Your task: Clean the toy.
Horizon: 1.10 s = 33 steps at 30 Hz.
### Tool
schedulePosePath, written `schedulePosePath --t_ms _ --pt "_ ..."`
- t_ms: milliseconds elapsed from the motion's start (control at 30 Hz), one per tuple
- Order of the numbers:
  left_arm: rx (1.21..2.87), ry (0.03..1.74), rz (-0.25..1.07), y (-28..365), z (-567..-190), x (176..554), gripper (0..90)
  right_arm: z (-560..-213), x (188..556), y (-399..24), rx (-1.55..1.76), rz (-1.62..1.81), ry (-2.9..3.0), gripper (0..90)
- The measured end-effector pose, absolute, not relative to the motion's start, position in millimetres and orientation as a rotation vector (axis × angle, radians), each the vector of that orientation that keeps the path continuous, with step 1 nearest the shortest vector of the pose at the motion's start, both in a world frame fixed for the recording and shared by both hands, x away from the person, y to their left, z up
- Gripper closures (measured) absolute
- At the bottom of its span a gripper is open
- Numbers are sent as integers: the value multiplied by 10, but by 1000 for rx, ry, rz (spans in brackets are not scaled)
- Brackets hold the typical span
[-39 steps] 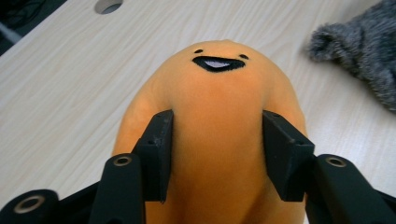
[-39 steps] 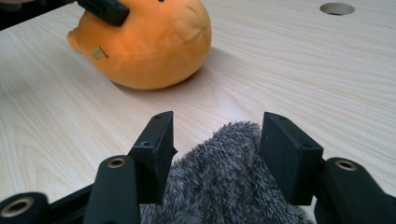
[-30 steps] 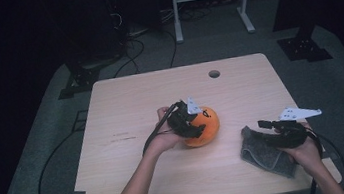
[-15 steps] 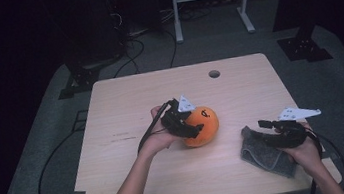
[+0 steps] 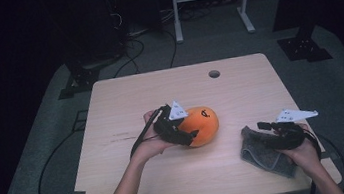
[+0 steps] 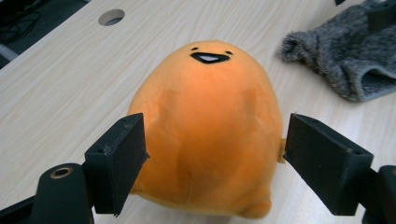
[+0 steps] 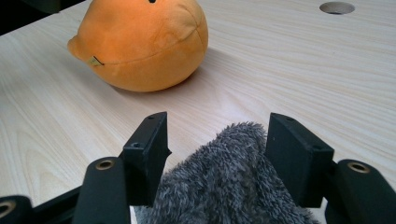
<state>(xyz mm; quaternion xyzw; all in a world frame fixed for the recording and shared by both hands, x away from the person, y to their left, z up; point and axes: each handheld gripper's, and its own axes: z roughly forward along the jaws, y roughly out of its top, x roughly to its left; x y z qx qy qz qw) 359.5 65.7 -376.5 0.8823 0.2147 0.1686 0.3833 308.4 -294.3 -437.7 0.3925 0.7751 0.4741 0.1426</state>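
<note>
Orange plush toy [image 5: 202, 124], egg-shaped with a small stitched face, sits on the wooden table [image 5: 126, 108] near its middle, apparently resting under its own weight. The left gripper [image 5: 186, 137] is at the toy's near-left flank. Its jaws have just been opening; the left gripper view shows the toy [image 6: 210, 130] between them with a sliver of gap on each side, so the pads appear to be off the fabric, though the contact line on the left pad is hard to judge. Finding: the left gripper has let go of the toy and holds nothing.

The grey furry cloth [image 5: 263, 153] lies near the table's front right corner, well apart from the toy. The right gripper [image 5: 264, 133] rests over it. In the right gripper view its jaws stand wide with the nap of the cloth [image 7: 229, 186] bulging up between them; the right-hand pad seems to touch the pile, but no squeeze is evident. Finding: open, straddling the cloth, no firm hold.

Assessment: the step in hand is the release of the toy. The next move likely calls for drawing the left gripper straight back without nudging the toy, then closing the right jaws on a thick fold of the cloth before lifting.
</note>
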Motion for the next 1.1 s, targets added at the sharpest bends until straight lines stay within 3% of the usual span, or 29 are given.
schedulePosePath --t_ms 1100 --pt "2207 552 408 1022 -3859 3306 123 -4384 3084 -3004 1144 1384 2224 358"
